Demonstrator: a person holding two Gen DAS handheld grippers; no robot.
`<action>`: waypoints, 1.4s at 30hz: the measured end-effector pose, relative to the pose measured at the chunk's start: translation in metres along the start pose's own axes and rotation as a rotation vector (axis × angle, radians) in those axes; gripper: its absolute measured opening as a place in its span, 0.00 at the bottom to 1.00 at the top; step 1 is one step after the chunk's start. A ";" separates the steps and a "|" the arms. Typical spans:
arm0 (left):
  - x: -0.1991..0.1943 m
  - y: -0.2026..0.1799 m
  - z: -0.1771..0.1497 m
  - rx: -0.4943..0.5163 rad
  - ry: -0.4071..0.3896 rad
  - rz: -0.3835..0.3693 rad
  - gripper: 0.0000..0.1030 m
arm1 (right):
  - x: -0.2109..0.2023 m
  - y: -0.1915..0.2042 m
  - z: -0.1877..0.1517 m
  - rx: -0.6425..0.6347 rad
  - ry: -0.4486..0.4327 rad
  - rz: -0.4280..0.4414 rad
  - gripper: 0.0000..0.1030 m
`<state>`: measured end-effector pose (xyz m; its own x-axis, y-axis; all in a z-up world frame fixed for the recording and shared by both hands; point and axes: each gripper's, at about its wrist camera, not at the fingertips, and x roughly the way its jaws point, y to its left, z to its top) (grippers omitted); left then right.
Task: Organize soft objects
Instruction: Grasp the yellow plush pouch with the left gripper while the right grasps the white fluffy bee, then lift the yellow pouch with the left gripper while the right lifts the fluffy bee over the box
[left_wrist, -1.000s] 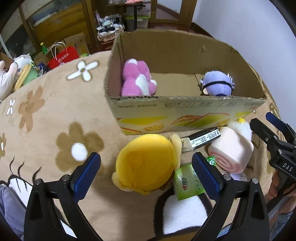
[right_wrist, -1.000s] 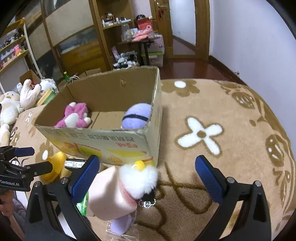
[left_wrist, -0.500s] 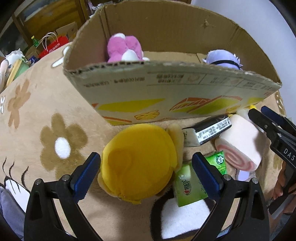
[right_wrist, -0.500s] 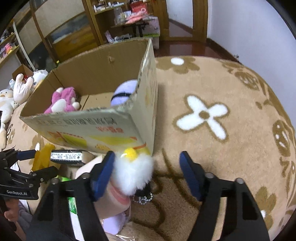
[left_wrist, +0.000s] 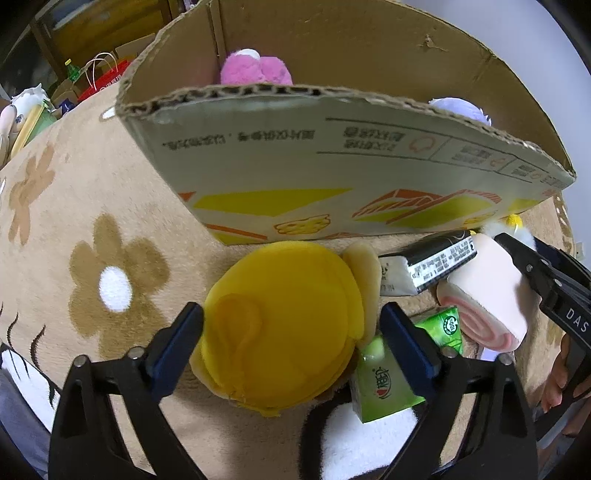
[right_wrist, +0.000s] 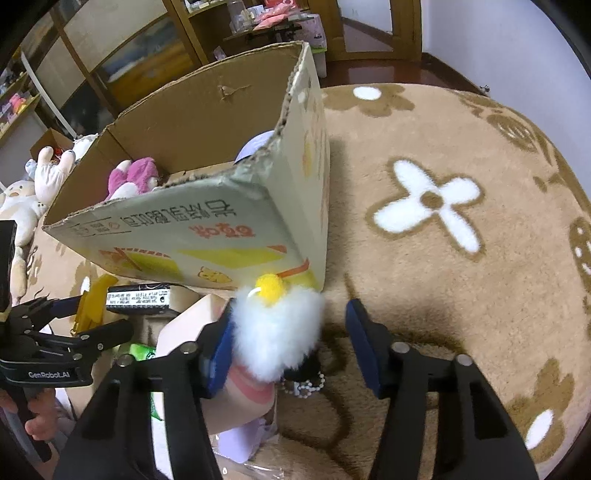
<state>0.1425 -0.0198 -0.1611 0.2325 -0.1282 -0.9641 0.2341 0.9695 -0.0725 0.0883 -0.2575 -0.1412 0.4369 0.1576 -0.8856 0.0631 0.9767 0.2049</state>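
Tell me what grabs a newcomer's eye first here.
The round yellow plush fills the space between the open left gripper's fingers, just before the cardboard box. To its right, the right gripper straddles the white fluffy top of a pink roll plush.

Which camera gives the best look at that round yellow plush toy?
The left wrist view: the yellow plush fills the middle, sitting between the open left gripper fingers. The right wrist view shows only a yellow sliver by the cardboard box.
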 end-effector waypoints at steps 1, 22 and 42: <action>-0.002 0.000 -0.002 0.000 -0.001 0.007 0.84 | 0.000 0.000 0.000 -0.002 0.004 0.006 0.47; -0.018 0.028 -0.035 -0.048 -0.068 -0.024 0.73 | -0.019 0.010 -0.007 -0.050 -0.049 -0.020 0.20; -0.092 0.015 -0.062 -0.063 -0.243 -0.023 0.70 | -0.062 0.003 -0.018 -0.002 -0.151 0.044 0.02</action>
<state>0.0664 0.0195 -0.0891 0.4495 -0.1895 -0.8729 0.1844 0.9759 -0.1169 0.0452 -0.2619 -0.0932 0.5689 0.1773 -0.8031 0.0388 0.9696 0.2415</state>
